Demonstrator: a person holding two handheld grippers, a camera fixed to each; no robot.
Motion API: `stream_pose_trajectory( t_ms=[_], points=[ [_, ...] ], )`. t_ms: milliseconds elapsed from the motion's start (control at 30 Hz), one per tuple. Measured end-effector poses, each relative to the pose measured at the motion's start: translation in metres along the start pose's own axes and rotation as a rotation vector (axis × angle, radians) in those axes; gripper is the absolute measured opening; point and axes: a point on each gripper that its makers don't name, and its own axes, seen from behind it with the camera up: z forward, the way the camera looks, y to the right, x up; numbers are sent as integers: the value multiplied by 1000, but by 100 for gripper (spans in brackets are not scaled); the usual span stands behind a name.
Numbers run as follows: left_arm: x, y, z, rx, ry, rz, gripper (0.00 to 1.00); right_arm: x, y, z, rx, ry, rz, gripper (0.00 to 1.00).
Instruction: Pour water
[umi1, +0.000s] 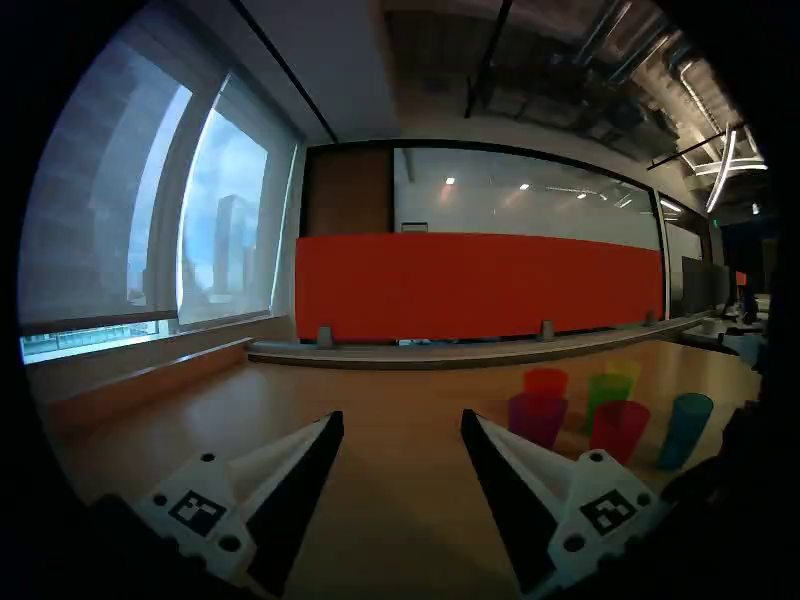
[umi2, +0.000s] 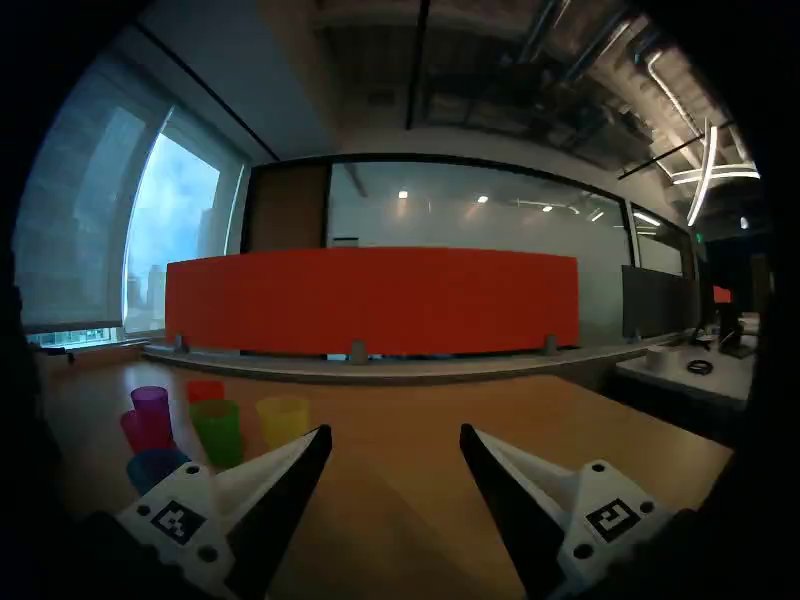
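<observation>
**Left gripper view.** The left gripper (umi1: 401, 415) is held low over a wooden table (umi1: 400, 520). Its two white-and-black fingers are spread apart, with nothing between them.

Six translucent plastic cups are grouped on the table at about 4 o'clock, beyond the right-hand fingertip:
- a purple cup (umi1: 537, 417)
- an orange-red cup (umi1: 545, 381)
- a green cup (umi1: 606, 395)
- a yellow cup (umi1: 624, 370)
- a pink cup (umi1: 619, 430)
- a teal cup (umi1: 685, 428)

Each is a plain tapered tumbler, wider at the rim than at the base. All are stood upright with mouths toward 12 o'clock, so the long axis of each is vertical and none is tilted. Whether anything is held in them cannot be told.

A red partition (umi1: 480, 285) is seen along the table's far edge at 12 o'clock, and a window (umi1: 220, 230) at 9 o'clock.

**Right gripper view.** The right gripper (umi2: 395, 430) is likewise held released and empty over the table. The cups are seen at about 8 o'clock, beside the left-hand finger, with the teal cup nearest to it.
</observation>
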Motion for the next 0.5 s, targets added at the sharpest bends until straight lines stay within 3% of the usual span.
stream_pose_trajectory(
  t_ms=[300,500],
  points=[
    [1,-1,3,0,-39,5,87,5,6,2,-6,-28,4,99],
    [32,1,9,-12,-26,9,87,31,11,4,-10,-40,7,99]
  ],
)
